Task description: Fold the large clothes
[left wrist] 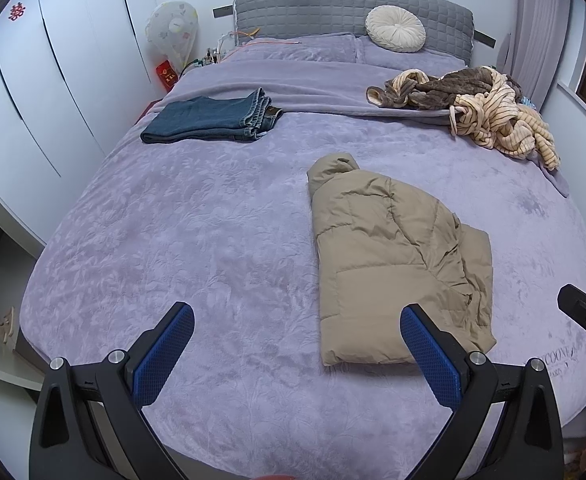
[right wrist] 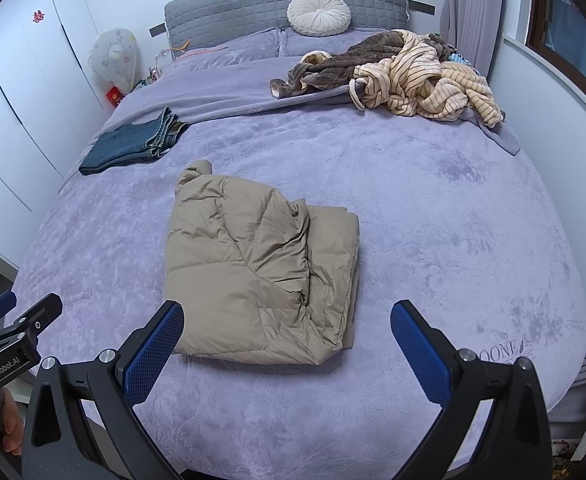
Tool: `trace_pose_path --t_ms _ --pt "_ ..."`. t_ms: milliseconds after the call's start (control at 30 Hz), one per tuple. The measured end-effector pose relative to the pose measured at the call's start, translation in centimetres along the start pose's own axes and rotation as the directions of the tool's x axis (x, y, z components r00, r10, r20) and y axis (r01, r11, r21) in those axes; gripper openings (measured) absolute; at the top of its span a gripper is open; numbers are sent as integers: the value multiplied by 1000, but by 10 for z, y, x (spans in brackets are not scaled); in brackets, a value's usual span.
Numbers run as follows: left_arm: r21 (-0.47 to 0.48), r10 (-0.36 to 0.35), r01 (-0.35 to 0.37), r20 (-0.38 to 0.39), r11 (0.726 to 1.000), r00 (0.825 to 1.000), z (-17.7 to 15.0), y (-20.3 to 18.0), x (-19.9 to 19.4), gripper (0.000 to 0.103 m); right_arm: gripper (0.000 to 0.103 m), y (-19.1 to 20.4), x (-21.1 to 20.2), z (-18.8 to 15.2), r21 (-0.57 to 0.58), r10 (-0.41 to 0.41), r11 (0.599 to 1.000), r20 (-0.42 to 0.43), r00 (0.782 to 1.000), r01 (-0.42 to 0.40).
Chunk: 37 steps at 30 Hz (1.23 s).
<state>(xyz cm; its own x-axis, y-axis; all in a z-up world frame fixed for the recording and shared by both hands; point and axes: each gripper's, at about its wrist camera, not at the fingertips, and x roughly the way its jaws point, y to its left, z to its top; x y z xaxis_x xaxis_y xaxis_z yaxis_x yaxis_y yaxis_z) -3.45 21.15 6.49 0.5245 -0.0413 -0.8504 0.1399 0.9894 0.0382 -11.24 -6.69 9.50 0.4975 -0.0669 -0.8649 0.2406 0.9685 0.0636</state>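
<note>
I am holding the left gripper [left wrist: 297, 354] and right gripper [right wrist: 287, 350] spread wide and empty near the folded puffer jacket [right wrist: 253, 272], judging the folded jeans [left wrist: 213, 120] beyond it finished and the robe pile [right wrist: 405, 76] beyond it remaining.

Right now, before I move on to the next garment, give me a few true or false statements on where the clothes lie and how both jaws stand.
1. The tan puffer jacket lies folded on the purple bedspread. True.
2. The left gripper is clamped on the jacket. False: its jaws stand open and hold nothing.
3. The folded jeans lie on the wardrobe side of the bed. True.
4. The striped and brown clothes are neatly folded. False: they lie in a crumpled pile near the headboard.
5. The right gripper has open jaws, holding nothing. True.
6. The round cushion rests on the jeans. False: it leans against the grey headboard.
</note>
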Motion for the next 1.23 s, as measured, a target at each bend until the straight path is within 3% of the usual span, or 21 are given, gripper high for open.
trace_pose_path --t_ms 1233 --pt "10 -22 22 5 1000 1000 0 7 1 103 103 1 0 -1 0 -1 1000 -8 1000 1"
